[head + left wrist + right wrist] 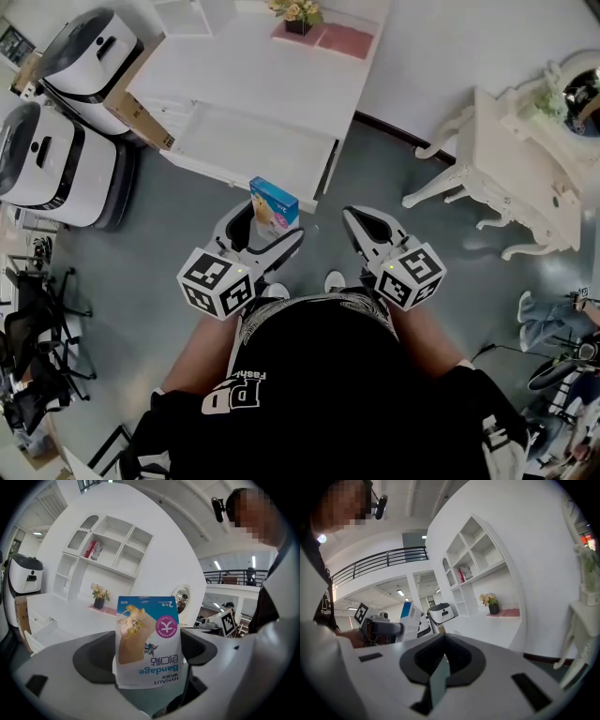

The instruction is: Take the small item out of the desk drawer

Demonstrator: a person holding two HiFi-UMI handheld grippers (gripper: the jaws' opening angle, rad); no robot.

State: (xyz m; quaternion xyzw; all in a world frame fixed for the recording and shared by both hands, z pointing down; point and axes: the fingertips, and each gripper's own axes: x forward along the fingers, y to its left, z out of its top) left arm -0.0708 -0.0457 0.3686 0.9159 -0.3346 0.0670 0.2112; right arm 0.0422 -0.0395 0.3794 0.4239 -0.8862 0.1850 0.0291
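My left gripper (265, 231) is shut on a small bandage box (274, 204), blue and white with a cartoon print. It holds the box upright in the air, close to the person's body and just in front of the white desk (272, 80). In the left gripper view the box (147, 641) stands between the two dark pads (93, 660), print upside down. The desk drawer (253, 145) is pulled open and its white inside looks bare. My right gripper (361, 225) hangs beside the left one, shut with nothing in it. The right gripper view shows its jaws (440, 667) together, and the box (411, 616) off to the left.
Two white machines (80, 52) (47, 159) and a cardboard box (141, 117) stand left of the desk. A flower pot (298, 17) and pink mat (339, 39) sit at the desk's back. An ornate white table (506, 159) is at the right, black chairs (37, 328) at lower left.
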